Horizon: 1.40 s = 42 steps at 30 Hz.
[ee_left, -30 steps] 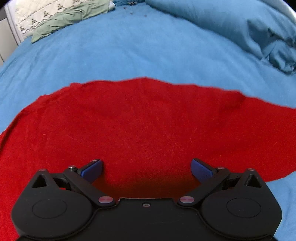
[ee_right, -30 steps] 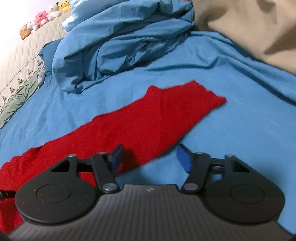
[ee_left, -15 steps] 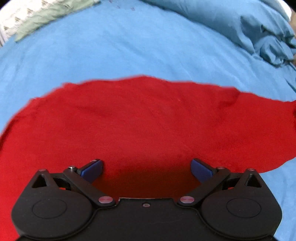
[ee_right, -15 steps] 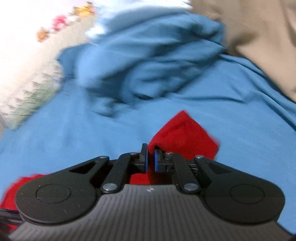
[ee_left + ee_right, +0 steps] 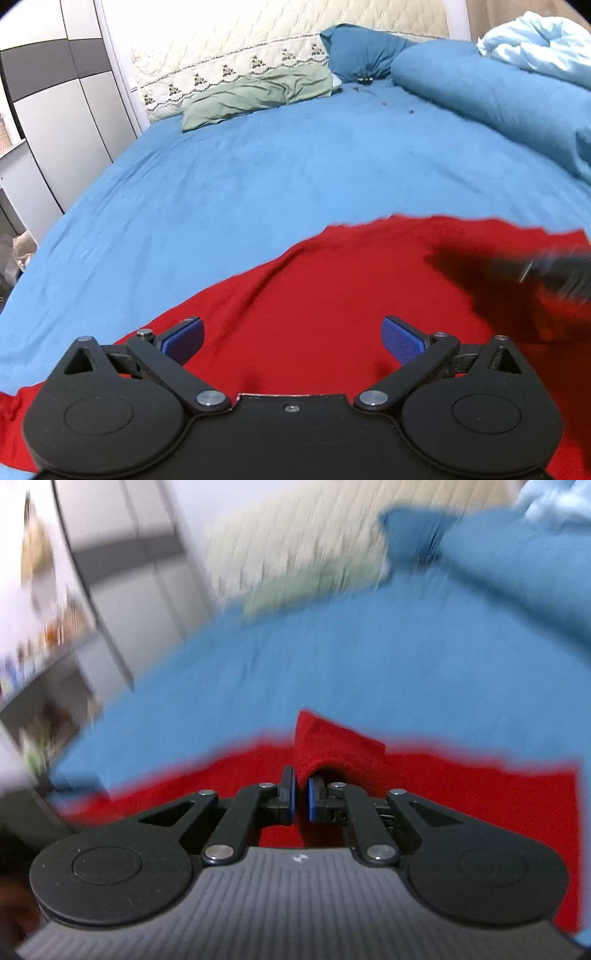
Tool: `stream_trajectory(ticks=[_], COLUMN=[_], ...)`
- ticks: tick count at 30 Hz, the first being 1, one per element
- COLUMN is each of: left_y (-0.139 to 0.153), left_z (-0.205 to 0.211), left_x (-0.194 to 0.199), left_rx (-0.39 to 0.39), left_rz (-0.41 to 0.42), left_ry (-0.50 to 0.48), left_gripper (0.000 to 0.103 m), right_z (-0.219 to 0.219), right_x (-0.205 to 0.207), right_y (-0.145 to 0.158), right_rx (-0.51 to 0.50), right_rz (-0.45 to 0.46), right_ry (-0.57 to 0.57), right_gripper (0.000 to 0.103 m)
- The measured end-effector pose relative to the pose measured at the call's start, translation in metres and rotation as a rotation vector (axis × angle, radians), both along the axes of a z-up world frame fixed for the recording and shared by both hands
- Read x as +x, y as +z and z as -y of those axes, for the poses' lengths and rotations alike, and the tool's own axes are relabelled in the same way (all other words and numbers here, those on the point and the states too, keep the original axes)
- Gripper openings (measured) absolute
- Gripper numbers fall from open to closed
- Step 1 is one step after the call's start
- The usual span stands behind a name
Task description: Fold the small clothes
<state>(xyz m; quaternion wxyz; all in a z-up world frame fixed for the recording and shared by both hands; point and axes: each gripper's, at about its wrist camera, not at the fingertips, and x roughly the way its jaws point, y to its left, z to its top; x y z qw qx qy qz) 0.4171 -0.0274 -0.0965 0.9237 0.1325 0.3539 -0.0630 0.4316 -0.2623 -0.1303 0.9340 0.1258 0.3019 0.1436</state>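
Note:
A red garment (image 5: 332,295) lies spread on the blue bed sheet (image 5: 258,177). My left gripper (image 5: 291,339) is open and empty, hovering low over the near part of the garment. My right gripper (image 5: 301,797) is shut on a corner of the red garment (image 5: 332,746), which sticks up in a fold past the fingertips over the rest of the cloth. The right wrist view is blurred by motion. A dark blurred shape (image 5: 535,273), apparently my right gripper, shows at the right of the left wrist view over the garment.
A green pillow (image 5: 258,96) and a dark blue pillow (image 5: 362,51) lie at the quilted headboard (image 5: 258,40). A bunched blue duvet (image 5: 498,92) fills the right side of the bed. A grey wardrobe (image 5: 48,110) stands to the left.
My right gripper closed on the garment's end and has swung it left over the rest of the cloth. My left gripper stayed open; its view tilted up toward the headboard.

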Motion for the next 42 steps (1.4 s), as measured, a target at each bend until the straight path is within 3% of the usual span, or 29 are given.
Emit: stream_trajectory(ticks=[3,5,7,8,9,13,18,20,23,24,26,27,28,29,34,36,37,38,42], left_y=[-0.010,-0.013,-0.010,-0.009,-0.008,-0.006,-0.029,-0.045,-0.062,-0.062,-0.059,-0.059,-0.057,-0.056,-0.058,-0.065,-0.069,-0.072,-0.072], left_z=[-0.015,-0.016,-0.010,-0.002,0.006,0.048,0.107,0.128,0.144,0.142,0.137,0.133,0.127,0.120,0.054,0.032,0.026,0.023,0.024], left_x=[-0.007,-0.008,-0.009,-0.010,-0.010,-0.007,0.005,0.011,0.019,0.017,0.023,0.026,0.031,0.034,0.031,0.021,0.018,0.015,0.015], left_rx=[0.000,-0.006,-0.025,-0.033,-0.038,-0.064,-0.077,-0.024,0.032,0.030,-0.003,-0.027,-0.049,-0.075,-0.368,-0.483,-0.511,-0.528,-0.541], left_rz=[-0.027,-0.036,-0.036,-0.031,-0.025,-0.020,-0.089,-0.121,-0.111,-0.091,-0.090,-0.092,-0.091,-0.091,-0.130,-0.130,-0.133,-0.133,-0.104], left_ry=[-0.027,-0.042,-0.065,-0.078,-0.096,-0.220,-0.329,-0.342,-0.368,-0.369,-0.334,-0.301,-0.269,-0.241,-0.039,-0.029,-0.037,-0.049,-0.059], left_gripper=[0.103,0.103,0.103,0.103,0.103,0.103,0.099,0.079,0.068,0.065,0.038,0.032,0.018,0.015,0.017,0.034,0.055,0.064,0.065], right_z=[-0.026,-0.030,-0.029,-0.027,-0.026,0.000,0.046,0.062,0.087,0.095,0.105,0.108,0.111,0.111,0.111,0.112,0.112,0.112,0.115], right_x=[-0.001,-0.008,-0.014,-0.018,-0.025,-0.056,-0.077,-0.087,-0.098,-0.103,-0.110,-0.113,-0.113,-0.112,-0.112,-0.112,-0.111,-0.111,-0.106], right_y=[-0.042,-0.047,-0.039,-0.035,-0.029,-0.012,-0.015,-0.021,-0.030,-0.034,-0.038,-0.039,-0.040,-0.041,-0.035,-0.036,-0.037,-0.038,-0.042], right_rx=[-0.038,-0.054,-0.077,-0.103,-0.142,-0.301,-0.359,-0.329,-0.229,-0.202,-0.160,-0.150,-0.146,-0.143,-0.126,-0.123,-0.122,-0.123,-0.146], right_rz=[-0.081,-0.057,-0.041,-0.030,-0.005,0.057,0.018,-0.007,-0.035,-0.039,-0.054,-0.062,-0.071,-0.077,-0.069,-0.077,-0.082,-0.089,-0.112], right_ry=[0.023,0.020,0.037,0.038,0.034,-0.002,-0.110,-0.147,-0.197,-0.209,-0.220,-0.220,-0.223,-0.226,-0.228,-0.233,-0.238,-0.245,-0.270], right_gripper=[0.025,0.030,0.063,0.087,0.095,0.096,0.098,0.098,0.098,0.098,0.098,0.098,0.098,0.098,0.098,0.098,0.098,0.098,0.098])
